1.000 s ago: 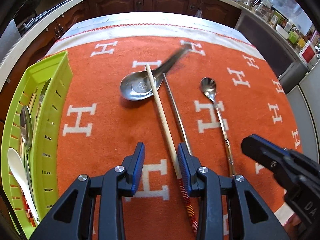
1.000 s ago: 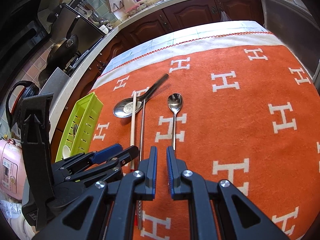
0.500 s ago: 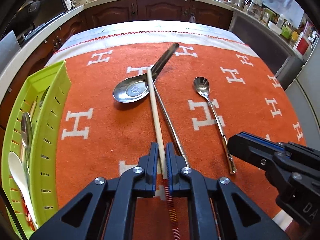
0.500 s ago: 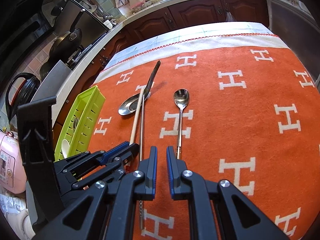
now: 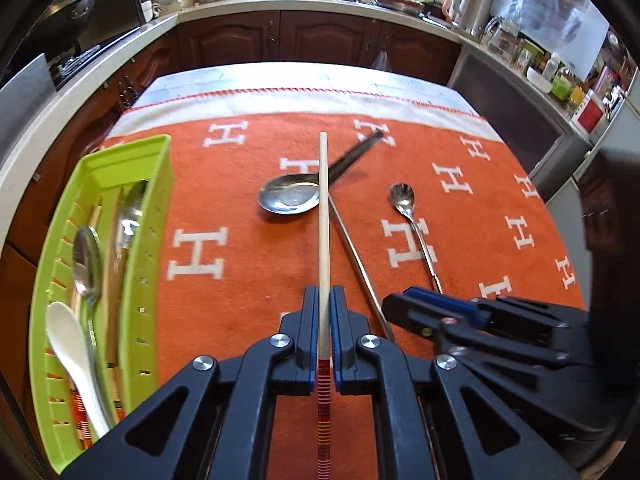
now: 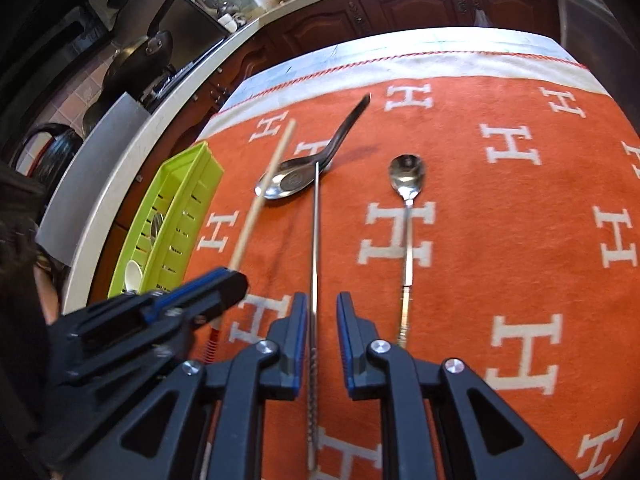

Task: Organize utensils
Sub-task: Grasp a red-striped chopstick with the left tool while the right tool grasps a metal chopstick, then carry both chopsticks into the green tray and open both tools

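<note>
Orange H-patterned cloth point(image 5: 248, 280) covers the bench. Left claw point(image 5: 324, 312) is clamped on the wooden chopstick point(image 5: 323, 216), which slants above the big steel spoon point(image 5: 290, 199). Right claw point(image 6: 321, 320) is parted around the metal chopstick point(image 6: 315, 240), not pinching it. A small spoon point(image 6: 406, 184) lies just right; the green tray point(image 5: 148, 248) sits along the bench's left edge.

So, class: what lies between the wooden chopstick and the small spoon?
The metal chopstick, lying on the cloth between the wooden chopstick and small spoon; right wrist view.
</note>
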### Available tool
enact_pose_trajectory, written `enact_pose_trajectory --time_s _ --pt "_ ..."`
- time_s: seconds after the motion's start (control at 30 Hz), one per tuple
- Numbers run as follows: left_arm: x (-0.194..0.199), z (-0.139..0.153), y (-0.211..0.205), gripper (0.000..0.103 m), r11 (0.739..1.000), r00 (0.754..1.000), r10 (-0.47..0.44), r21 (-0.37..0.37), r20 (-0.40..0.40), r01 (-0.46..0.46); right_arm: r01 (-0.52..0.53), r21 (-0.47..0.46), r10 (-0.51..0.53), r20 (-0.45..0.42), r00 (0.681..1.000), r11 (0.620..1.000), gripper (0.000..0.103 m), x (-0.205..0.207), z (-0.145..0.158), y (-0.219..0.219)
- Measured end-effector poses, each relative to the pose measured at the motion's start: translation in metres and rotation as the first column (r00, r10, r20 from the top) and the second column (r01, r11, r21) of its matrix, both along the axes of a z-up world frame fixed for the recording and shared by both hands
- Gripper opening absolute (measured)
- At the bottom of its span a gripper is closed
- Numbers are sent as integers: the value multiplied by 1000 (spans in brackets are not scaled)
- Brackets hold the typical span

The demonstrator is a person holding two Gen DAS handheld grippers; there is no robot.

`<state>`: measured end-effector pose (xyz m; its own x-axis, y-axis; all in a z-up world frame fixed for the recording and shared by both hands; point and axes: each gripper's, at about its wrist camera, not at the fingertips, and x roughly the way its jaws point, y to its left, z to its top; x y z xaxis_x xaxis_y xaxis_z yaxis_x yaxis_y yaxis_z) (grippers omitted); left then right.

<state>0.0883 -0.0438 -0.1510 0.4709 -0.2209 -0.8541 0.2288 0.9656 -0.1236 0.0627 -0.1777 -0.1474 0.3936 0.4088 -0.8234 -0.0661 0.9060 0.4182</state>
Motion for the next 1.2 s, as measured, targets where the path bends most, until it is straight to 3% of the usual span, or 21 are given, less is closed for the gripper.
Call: enact_pose_trajectory --time_s 0.33,0.43,0.53,0.63,0.9,1.03,1.2 --pt "-3 34 44 3 997 997 67 -35 48 -65 -57 -213 62 17 998 975 15 0 -6 39" --pt "-4 42 57 3 996 994 84 -39 65 -82 -47 -265 52 11 999 963 6 2 -6 43" --pt "-8 51 69 3 995 992 90 -52 88 -85 -20 -206 13 -33 999 978 5 7 -7 35" --pt "-13 62 82 3 995 988 98 -46 122 -93 6 -72 -13 -100 995 997 5 10 -4 27" --pt "-19 89 121 3 992 971 126 -15 203 -126 -84 83 88 -40 995 993 5 11 51 66" --pt "-13 89 141 3 987 971 157 15 183 -162 -127 152 133 -28 991 980 5 20 72 94" --pt "-6 78 160 4 978 972 197 44 132 -204 -100 211 111 -45 993 972 6 43 76 121"
